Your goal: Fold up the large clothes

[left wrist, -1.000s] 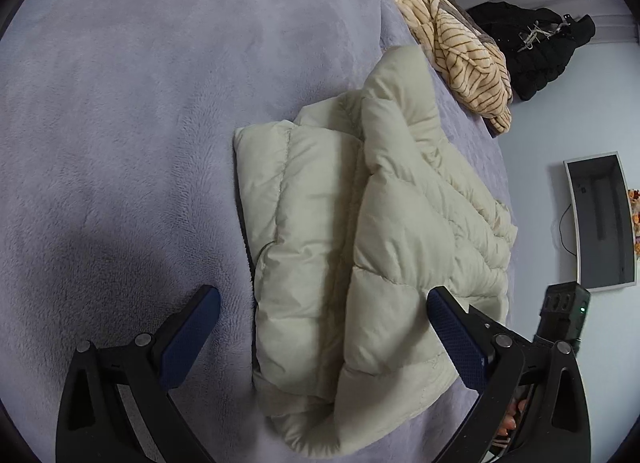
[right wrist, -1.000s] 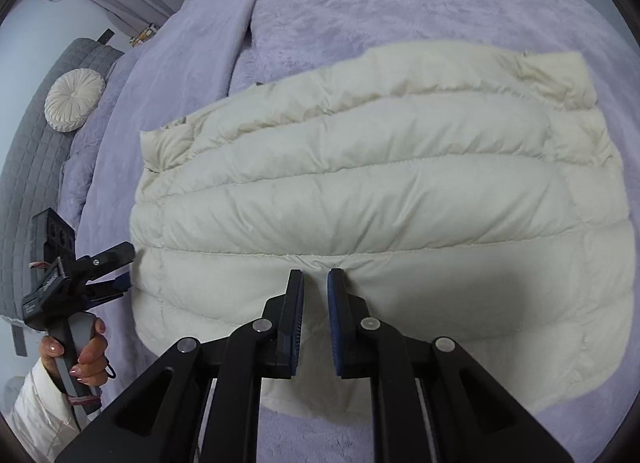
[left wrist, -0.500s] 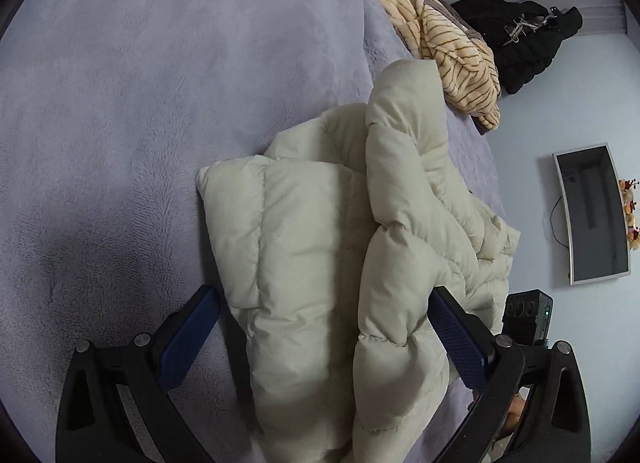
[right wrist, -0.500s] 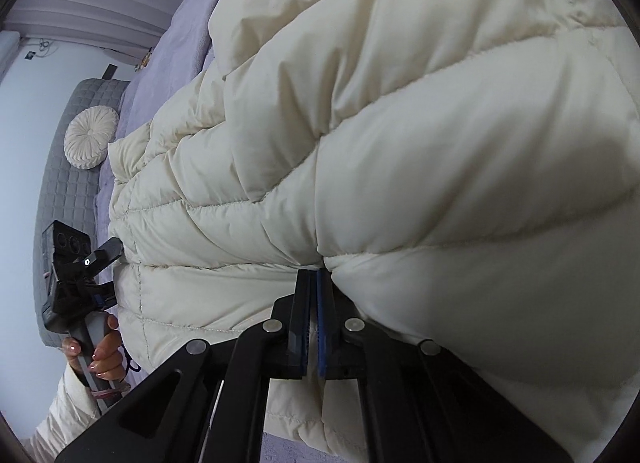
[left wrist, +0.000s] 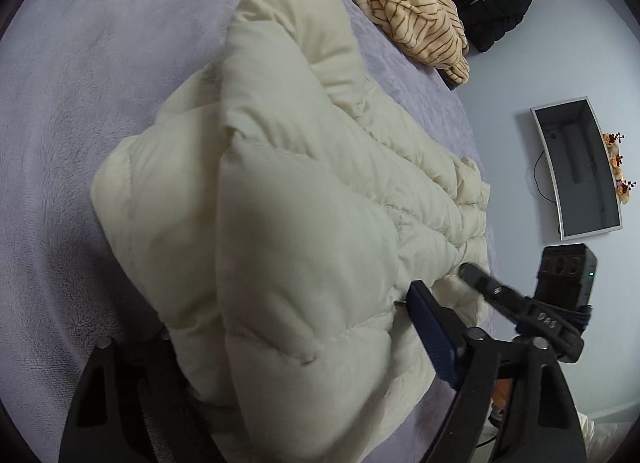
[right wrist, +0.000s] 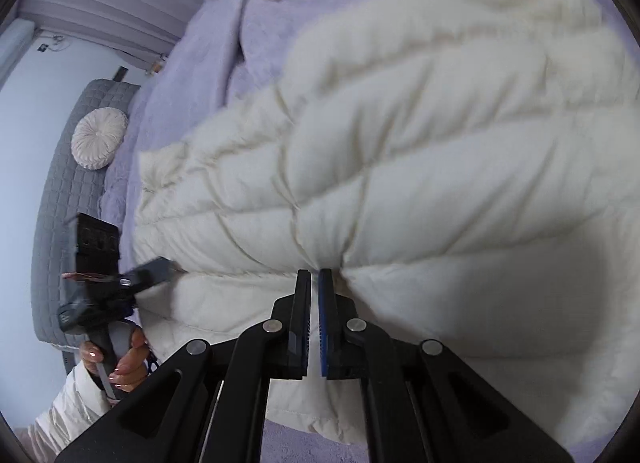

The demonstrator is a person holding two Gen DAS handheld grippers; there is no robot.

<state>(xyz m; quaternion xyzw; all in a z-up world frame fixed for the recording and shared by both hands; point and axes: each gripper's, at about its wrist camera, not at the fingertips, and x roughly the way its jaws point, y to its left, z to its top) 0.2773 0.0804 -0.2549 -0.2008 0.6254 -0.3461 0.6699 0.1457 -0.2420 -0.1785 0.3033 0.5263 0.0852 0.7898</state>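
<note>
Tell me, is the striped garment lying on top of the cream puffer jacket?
No, the striped garment lies apart on the purple bedspread, beyond the far end of the cream puffer jacket.

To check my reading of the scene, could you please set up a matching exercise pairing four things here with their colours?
Things:
1. puffer jacket
2. blanket
3. striped garment
4. round cushion

Colours:
A. tan with dark stripes
B. lilac
C. white
D. cream

Pairs: 1-D, 2-B, 3-A, 4-C
</note>
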